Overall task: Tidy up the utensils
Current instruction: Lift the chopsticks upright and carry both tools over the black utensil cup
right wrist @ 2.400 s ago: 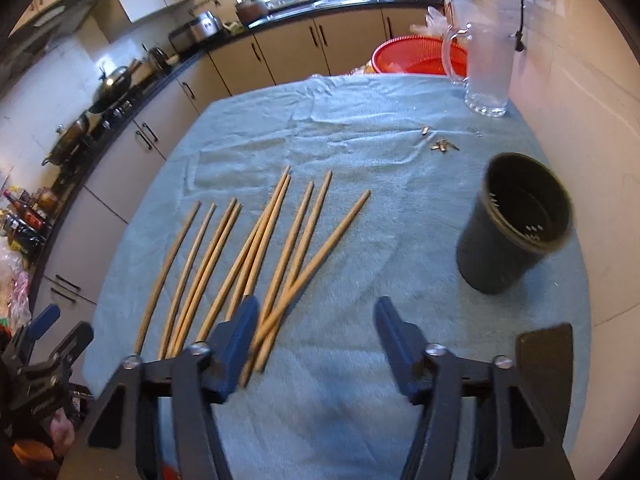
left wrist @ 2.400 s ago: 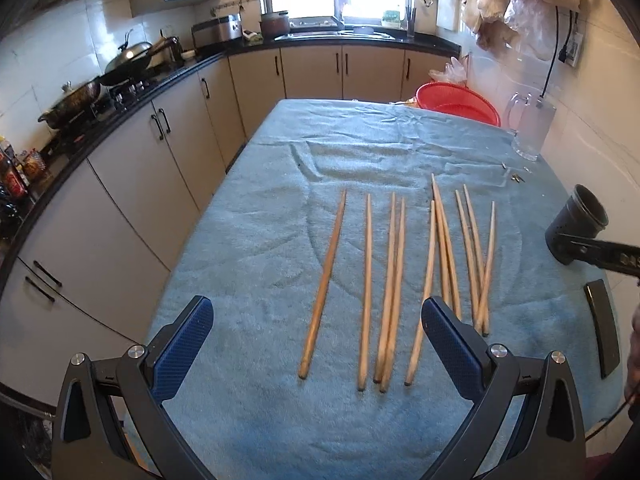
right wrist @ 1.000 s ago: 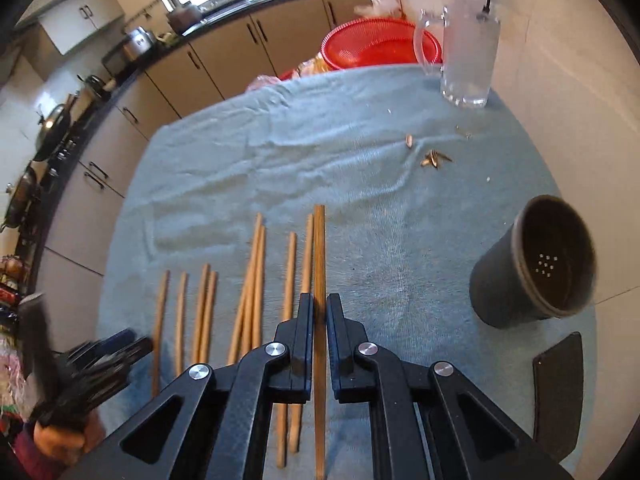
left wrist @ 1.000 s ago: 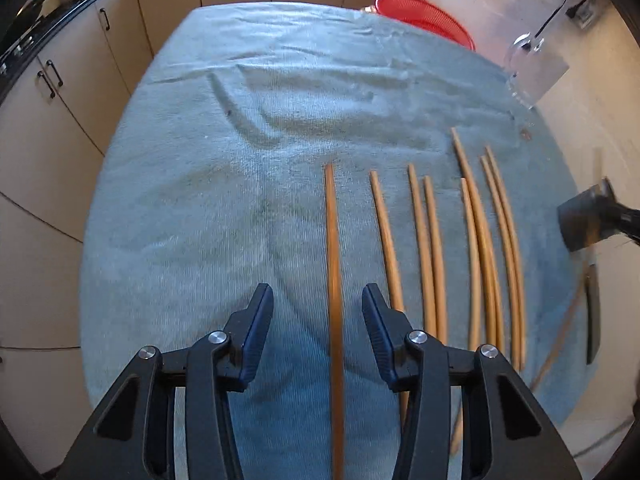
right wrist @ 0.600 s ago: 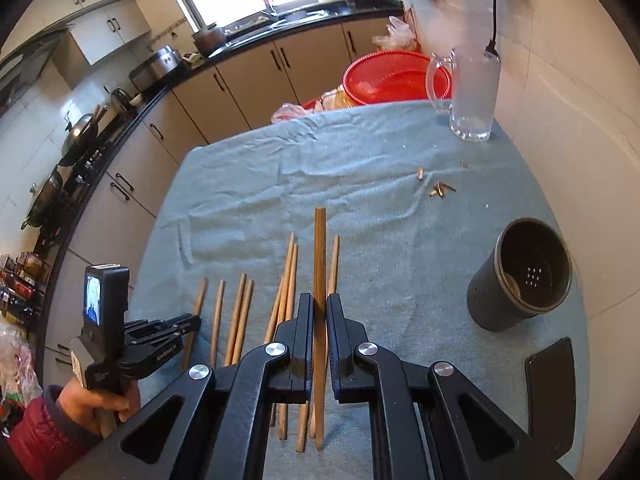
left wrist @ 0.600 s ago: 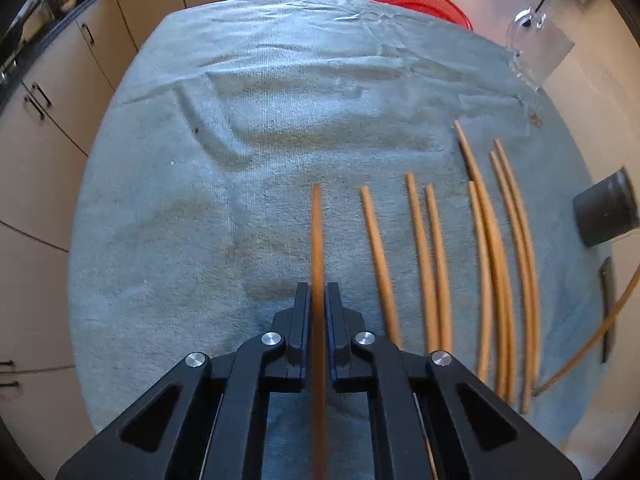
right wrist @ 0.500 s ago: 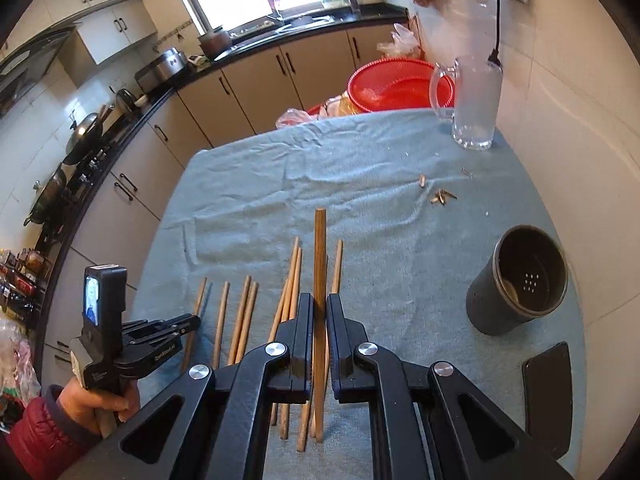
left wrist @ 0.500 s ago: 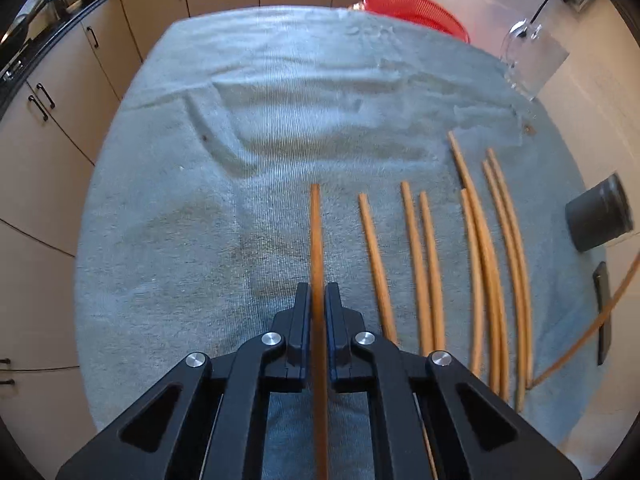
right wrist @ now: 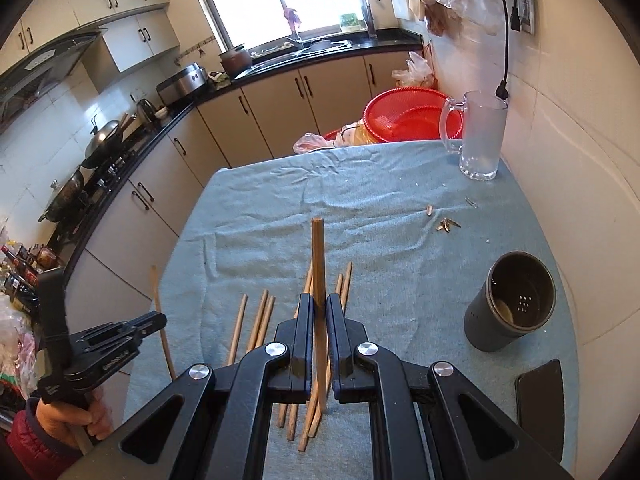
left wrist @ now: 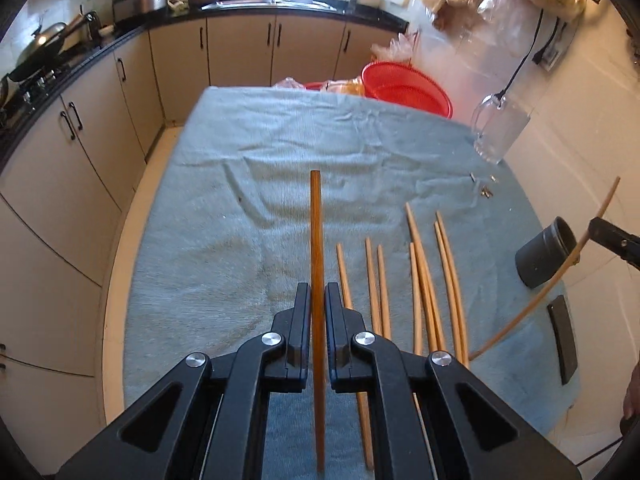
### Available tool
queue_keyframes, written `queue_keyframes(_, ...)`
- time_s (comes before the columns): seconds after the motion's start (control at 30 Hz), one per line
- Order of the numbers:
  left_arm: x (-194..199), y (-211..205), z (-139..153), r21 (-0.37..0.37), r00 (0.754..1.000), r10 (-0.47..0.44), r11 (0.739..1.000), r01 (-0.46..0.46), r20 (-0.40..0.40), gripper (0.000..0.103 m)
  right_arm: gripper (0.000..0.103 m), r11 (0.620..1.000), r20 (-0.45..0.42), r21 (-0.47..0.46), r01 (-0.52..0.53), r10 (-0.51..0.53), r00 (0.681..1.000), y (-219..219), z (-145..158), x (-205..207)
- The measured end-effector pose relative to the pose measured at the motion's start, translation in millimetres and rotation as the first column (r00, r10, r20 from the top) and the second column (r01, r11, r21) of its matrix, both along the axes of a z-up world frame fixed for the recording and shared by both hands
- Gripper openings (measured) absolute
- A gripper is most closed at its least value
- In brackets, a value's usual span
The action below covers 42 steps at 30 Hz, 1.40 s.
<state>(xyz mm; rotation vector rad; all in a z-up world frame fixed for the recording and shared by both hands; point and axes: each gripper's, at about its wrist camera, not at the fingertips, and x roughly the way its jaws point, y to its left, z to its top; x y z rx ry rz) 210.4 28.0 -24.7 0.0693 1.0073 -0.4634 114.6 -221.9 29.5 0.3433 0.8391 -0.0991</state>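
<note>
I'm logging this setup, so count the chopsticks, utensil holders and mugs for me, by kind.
Chopsticks: 9 (7 lying on the cloth, 1 in the left gripper, 1 in the right gripper)
Black utensil holder: 1
Glass mug: 1
Total: 11

chopsticks [left wrist: 420, 280]: wooden, seven flat on cloth | two raised | dark holder cup [right wrist: 514, 306]: upright, right
</note>
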Motion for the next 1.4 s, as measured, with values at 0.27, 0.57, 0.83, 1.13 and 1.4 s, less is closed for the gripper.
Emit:
queue_keyframes(0.27, -14.4, 5.2, 24.0, -0.016, 0.998, 0.027, 1.0, -0.026, 0.051, 0.006, 0.007, 1.0, 0.03, 0.003, -0.01, 0.01, 0.999, -4.6, 8.7, -5.7)
queue_keyframes(0.57, -18.3, -2.2, 42.6, -0.033, 0.996, 0.029, 0.999, -0.026, 0.083, 0.006, 0.007, 1.0, 0.072, 0.003, 0.001, -0.001, 0.997, -16.2, 24.1, -16.9)
queue_keyframes(0.83, -18.9, -16.3, 65.9, -0.055, 0.992, 0.006, 0.998, 0.001, 0.127, 0.006, 0.007, 0.999, 0.114, 0.005, 0.036, -0.037, 0.993, -35.6, 43.1, -32.6)
queue_keyframes(1.13, -18.9, -53.8, 92.7, -0.075, 0.984, -0.063, 0.994, 0.077, 0.168, 0.006, 0.007, 0.994, 0.16, 0.015, 0.106, -0.107, 0.981, -64.5, 63.9, -59.2)
queue_keyframes(1.4, -27.4, -101.7, 123.3, -0.101, 0.964, -0.157, 0.978, 0.182, 0.212, 0.006, 0.007, 0.98, 0.201, 0.028, 0.197, -0.199, 0.959, -99.9, 83.9, -86.4)
